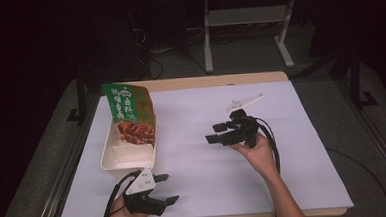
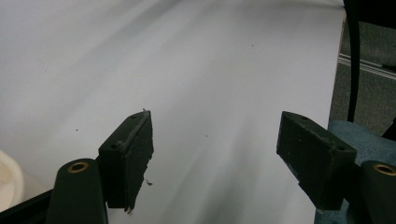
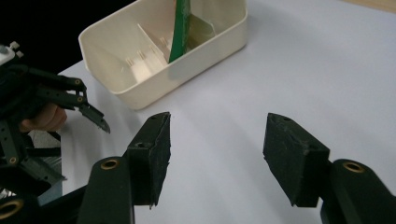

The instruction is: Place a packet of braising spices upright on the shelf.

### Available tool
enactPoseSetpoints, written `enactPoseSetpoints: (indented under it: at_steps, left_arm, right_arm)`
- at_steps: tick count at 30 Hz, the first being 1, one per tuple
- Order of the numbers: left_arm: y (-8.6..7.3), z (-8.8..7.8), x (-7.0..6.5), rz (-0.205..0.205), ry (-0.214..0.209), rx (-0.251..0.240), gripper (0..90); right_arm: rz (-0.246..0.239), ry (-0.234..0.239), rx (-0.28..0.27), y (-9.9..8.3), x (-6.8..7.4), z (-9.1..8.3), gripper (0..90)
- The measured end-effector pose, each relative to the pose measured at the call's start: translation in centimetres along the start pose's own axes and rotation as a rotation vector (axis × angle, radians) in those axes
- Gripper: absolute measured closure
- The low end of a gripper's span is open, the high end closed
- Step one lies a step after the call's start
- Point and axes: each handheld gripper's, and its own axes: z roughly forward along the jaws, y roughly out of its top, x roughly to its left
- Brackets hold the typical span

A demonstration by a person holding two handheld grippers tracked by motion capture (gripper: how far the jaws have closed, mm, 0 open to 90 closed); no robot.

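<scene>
A cream tray (image 1: 114,160) sits at the left of the white table (image 1: 197,138), its long side running away from the person. A green packet (image 1: 130,114) stands tilted in its far end, leaning over the rim. The near compartment of the tray is bare, with a low divider across it, seen in the right gripper view (image 3: 154,46).

The packet carries large pale Chinese characters on green at the top, too small to read, and a picture of reddish-brown food below. In the right gripper view the packet (image 3: 180,28) shows edge-on as a thin green strip, its face hidden.

The right gripper (image 1: 217,132) is held over the middle of the table, pointing left toward the tray and well apart from it, jaws spread with nothing between them. The left gripper (image 1: 165,189) rests near the front edge, just beside the tray's near end, jaws also apart and holding nothing. Cables trail from both along the wrists.

Nothing lies between the right gripper and the tray. Beyond the table stand a white frame leg (image 1: 207,37) and a tangle of cables in dim light, hard to make out.
</scene>
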Motion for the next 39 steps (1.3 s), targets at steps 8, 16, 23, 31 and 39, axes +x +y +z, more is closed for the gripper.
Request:
enactPoseSetpoints:
  at_steps: [8,16,23,31,39]
  left_arm:
    - [0.0,0.1,0.0,-0.008,-0.003,0.006,26.7]
    - [0.4,0.5,0.1,-0.013,-0.017,0.005,25.5]
    - [0.4,0.4,0.2,-0.017,-0.013,-0.002,25.3]
    - [0.5,0.3,0.2,-0.021,-0.010,-0.002,24.3]
    - [0.4,0.2,0.2,-0.023,-0.007,0.005,24.2]
  right_arm:
    - [0.012,-0.008,0.005,-1.8,0.1,-1.2,38.9]
    - [0.032,-0.011,0.005,-3.5,0.1,-2.0,37.7]
    - [0.046,-0.013,0.012,-4.6,0.2,-2.5,36.5]
    - [0.055,-0.023,0.006,-6.2,0.3,-3.4,35.8]
    - [0.072,-0.033,0.010,-7.9,0.7,-4.2,34.9]
